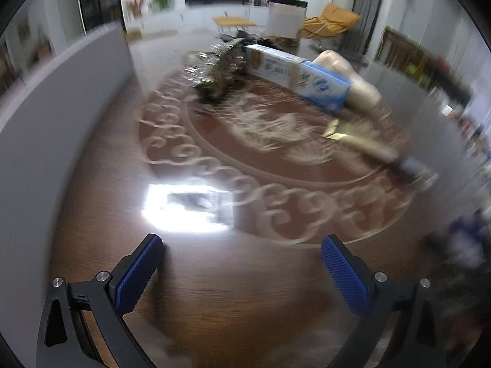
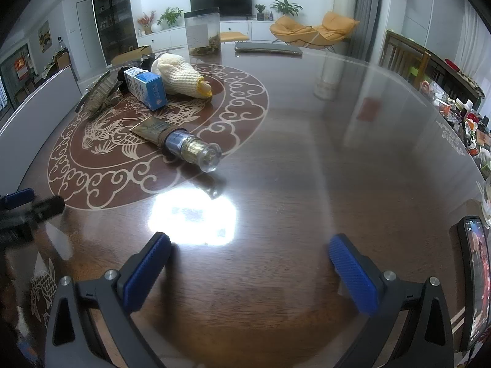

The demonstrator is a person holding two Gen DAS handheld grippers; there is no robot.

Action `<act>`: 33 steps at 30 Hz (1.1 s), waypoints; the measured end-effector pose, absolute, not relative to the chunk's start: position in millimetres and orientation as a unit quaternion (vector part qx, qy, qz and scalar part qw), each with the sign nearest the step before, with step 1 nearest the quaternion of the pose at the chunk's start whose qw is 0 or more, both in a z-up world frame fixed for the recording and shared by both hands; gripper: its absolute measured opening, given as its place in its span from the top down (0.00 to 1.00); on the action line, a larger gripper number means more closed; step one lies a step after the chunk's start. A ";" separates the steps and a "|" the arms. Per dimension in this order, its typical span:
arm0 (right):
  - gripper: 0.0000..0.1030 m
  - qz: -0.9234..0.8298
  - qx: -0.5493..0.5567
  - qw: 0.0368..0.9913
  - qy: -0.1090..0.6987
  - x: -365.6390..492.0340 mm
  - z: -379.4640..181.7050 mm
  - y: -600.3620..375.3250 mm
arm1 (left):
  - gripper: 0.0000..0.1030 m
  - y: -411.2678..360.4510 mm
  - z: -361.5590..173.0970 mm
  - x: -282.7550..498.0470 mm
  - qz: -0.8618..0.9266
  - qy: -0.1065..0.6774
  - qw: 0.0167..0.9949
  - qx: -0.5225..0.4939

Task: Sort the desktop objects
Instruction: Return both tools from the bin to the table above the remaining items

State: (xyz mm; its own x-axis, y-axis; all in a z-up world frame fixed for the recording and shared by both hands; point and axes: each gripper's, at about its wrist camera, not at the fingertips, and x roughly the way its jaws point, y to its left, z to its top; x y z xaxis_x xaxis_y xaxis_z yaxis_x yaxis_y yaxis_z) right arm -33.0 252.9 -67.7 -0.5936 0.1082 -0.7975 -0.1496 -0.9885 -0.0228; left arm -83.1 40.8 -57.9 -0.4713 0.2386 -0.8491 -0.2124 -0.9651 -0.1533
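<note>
A living room with a dark television, potted plants and orange chairs lies behind a round, glossy wooden table (image 2: 307,159) inlaid with a pale cloud-and-fish pattern. The sorting looks barely begun, if at all: the objects sit loosely clustered on the inlay, with no visible grouping.

A blue and white box (image 2: 146,88) lies on its side, touching a cream knitted glove (image 2: 179,75) behind it. Just beside the box on the far-left side rests a dark, patterned flat item (image 2: 99,95), too indistinct in both views to name with confidence. Nearer the camera lies a gold tube with a clear cap (image 2: 181,144), apart from the others. A clear jar (image 2: 203,32) and a flat dark device (image 2: 267,47) stand well apart at the far edge, and a phone (image 2: 474,279) rests at the near right edge.

The right gripper (image 2: 250,263) hovers low over bare wood, jaws spread wide and empty. The left gripper (image 1: 242,268) is likewise wide apart and holds nothing; its view is smeared by motion. Every item apparently remains to be picked and placed.
</note>
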 end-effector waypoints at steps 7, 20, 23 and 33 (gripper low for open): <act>0.00 0.894 -0.442 0.076 0.013 -32.5 -66.6 249.6 | 0.00 99.0 -12.0 -125.3 0.857 -0.068 0.167 -0.482; 0.00 0.897 -0.436 0.072 0.007 -30.2 -64.8 245.3 | 0.00 124.5 -39.5 -126.0 0.848 0.001 0.159 -0.505; 0.00 0.897 -0.436 0.071 0.004 -29.6 -64.7 243.3 | 0.00 95.2 -51.2 -115.7 0.844 0.016 0.145 -0.516; 0.00 0.897 -0.434 0.076 -0.007 -30.1 -63.8 242.1 | 0.00 47.4 -63.0 -95.5 0.843 0.010 0.140 -0.520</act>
